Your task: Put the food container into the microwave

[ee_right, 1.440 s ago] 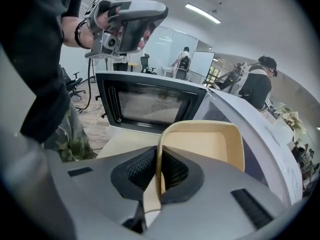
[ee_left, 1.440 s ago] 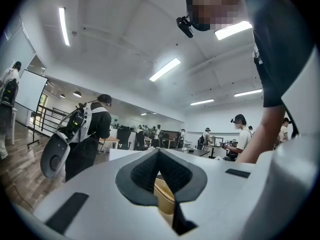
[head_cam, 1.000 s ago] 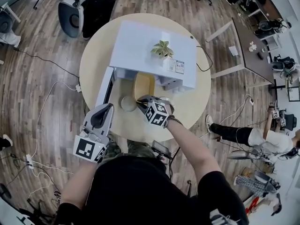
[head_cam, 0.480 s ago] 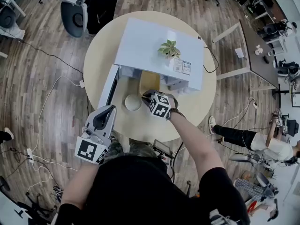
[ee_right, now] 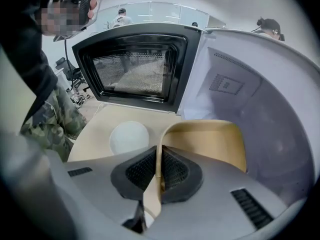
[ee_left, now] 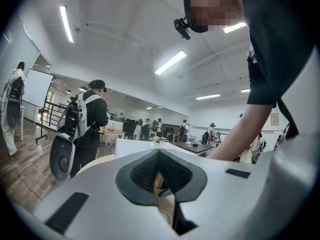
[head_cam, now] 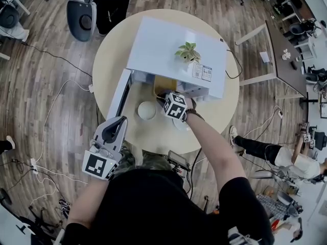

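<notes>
At the mouth of the white box-shaped microwave [head_cam: 163, 45], your right tongs [ee_right: 159, 160] grip the beige plastic food container [ee_right: 212, 141] by its rim, your left tongs [ee_left: 159, 156] closed and empty; next, slide it fully inside, then release.

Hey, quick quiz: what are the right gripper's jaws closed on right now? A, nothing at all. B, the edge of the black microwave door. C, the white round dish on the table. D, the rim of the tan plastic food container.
D: the right gripper has its pads pinched on the thin rim of the tan plastic food container, at the mouth of the open white microwave.
</notes>
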Tool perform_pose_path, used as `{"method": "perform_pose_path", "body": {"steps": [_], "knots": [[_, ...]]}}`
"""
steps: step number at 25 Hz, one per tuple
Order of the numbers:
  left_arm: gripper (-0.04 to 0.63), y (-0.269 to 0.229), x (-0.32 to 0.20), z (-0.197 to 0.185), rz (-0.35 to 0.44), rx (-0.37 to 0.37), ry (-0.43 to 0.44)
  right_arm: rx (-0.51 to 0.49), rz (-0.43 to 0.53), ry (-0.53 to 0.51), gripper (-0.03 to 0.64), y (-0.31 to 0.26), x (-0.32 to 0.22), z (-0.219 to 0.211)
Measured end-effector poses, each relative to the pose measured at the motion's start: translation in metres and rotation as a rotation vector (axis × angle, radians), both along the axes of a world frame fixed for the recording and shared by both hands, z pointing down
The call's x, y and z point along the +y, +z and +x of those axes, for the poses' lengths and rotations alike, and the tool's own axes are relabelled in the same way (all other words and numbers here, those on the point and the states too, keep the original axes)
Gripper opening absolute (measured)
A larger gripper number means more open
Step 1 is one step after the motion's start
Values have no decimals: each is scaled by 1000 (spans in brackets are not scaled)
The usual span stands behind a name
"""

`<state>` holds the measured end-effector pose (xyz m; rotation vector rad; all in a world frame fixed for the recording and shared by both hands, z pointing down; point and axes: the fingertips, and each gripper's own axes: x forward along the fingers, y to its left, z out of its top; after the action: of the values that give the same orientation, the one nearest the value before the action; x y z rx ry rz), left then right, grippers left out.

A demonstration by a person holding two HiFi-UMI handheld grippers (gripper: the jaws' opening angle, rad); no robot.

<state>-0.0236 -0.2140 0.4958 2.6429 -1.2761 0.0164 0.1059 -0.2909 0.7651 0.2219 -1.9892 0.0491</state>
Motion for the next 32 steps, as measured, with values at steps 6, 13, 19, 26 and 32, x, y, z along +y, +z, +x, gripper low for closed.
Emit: {"method": "perform_pose_path", "body": {"steps": [6, 13, 19, 26, 32], "knots": [[18, 2, -3, -3, -6, 0, -5, 26, 12, -18, 25, 5, -12, -1], [18, 2, -7, -12, -10, -2, -24, 50, 34, -4, 25, 12, -36, -1], [18, 3, -7, -16, -16, -5, -31, 68, 60, 15, 26, 16, -57, -2], [18, 6, -8, -20, -28, -11, -38, 97, 102, 39, 26, 21, -75, 0], [18, 9, -6, -19, -38, -10, -32, 117, 169, 84, 26, 24, -88, 4]]}}
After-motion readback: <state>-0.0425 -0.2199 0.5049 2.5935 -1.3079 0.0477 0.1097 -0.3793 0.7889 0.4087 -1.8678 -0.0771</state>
